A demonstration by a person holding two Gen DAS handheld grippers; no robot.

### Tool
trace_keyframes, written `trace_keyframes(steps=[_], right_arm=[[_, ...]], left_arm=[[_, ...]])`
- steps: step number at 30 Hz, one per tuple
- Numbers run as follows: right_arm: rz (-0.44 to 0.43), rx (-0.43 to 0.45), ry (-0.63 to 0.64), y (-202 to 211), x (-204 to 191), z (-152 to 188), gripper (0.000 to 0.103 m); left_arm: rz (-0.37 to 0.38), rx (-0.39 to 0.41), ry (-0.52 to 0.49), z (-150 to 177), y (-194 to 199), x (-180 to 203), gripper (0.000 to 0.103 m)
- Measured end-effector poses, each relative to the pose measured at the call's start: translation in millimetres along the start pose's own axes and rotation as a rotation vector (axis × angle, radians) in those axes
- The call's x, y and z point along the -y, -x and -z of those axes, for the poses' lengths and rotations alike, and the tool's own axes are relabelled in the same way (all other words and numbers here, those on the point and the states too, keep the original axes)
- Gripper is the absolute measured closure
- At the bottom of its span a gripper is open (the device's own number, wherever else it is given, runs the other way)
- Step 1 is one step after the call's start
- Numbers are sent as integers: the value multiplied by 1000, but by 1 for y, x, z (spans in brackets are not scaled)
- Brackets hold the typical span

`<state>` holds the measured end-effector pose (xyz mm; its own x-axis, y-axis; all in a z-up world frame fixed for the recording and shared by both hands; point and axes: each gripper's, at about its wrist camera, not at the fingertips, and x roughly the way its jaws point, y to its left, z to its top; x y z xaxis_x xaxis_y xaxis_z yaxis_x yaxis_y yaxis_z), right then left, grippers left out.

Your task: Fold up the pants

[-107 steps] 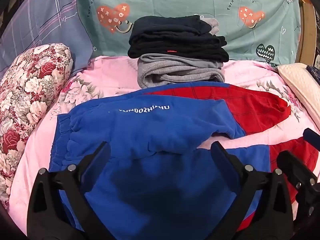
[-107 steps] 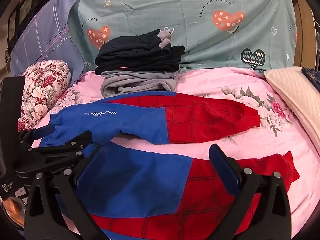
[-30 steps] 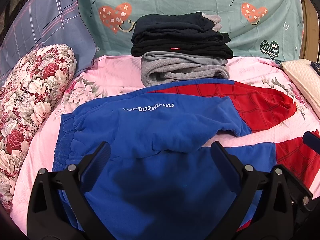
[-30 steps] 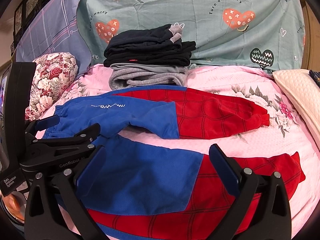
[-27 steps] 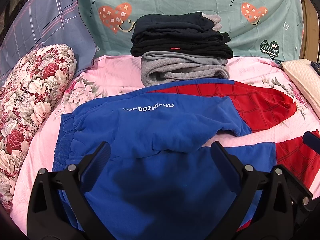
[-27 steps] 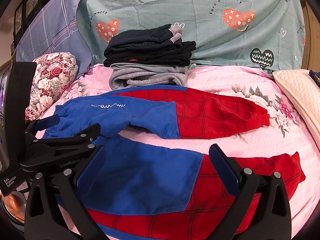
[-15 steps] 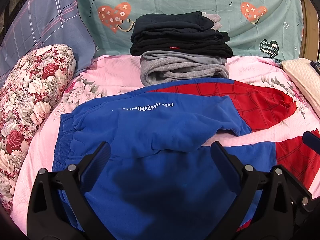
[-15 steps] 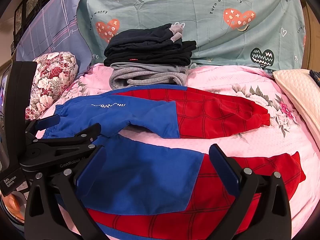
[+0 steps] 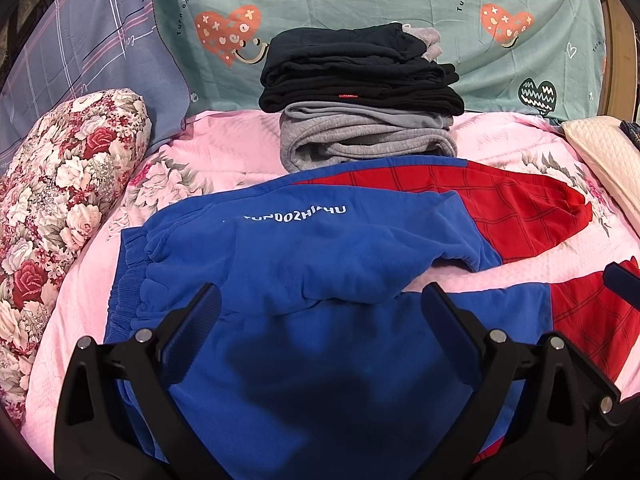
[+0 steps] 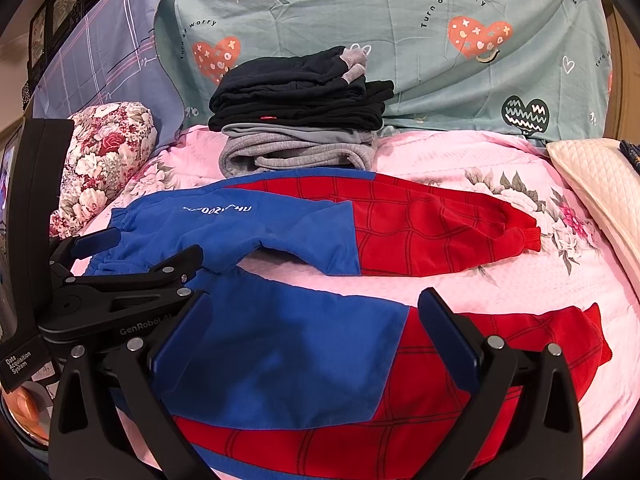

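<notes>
Where the bed (image 9: 240, 140) meets its left edge, a floral bolster (image 9: 60, 184) lies along it, just beside the waistband of the pants (image 9: 320, 248). Pants spread flat mid-bed: blue upper part left, red legs running right. Far leg (image 10: 440, 232) lies whole, cuff short of the right edge; near leg (image 10: 520, 360) splayed apart from it, pink cover showing between. White lettering on the blue is too warped to read.

Behind, touching the far leg's back edge, a stack (image 9: 360, 100) of folded grey and black clothes stands against the green pillow (image 9: 400, 0). Cream cushion (image 10: 592, 184) at the right edge, partly cut off.

Left gripper (image 9: 320, 320) hovers over the blue seat, jaws wide, holding nothing. Right gripper (image 10: 316, 320) likewise wide and empty over the near leg's thigh; its body hides the hem nearest the front edge. Bare cover lies right of the cuffs.
</notes>
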<state>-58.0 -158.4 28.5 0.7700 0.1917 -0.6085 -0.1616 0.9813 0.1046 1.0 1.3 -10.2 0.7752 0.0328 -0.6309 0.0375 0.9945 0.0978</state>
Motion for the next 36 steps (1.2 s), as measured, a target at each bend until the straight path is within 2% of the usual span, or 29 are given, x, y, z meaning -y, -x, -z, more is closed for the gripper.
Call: trace_keyframes(steps=[36], right_arm=[[-1, -4, -2, -1, 0, 1, 1]], left_arm=[[1, -8, -3, 1, 1, 3, 2]])
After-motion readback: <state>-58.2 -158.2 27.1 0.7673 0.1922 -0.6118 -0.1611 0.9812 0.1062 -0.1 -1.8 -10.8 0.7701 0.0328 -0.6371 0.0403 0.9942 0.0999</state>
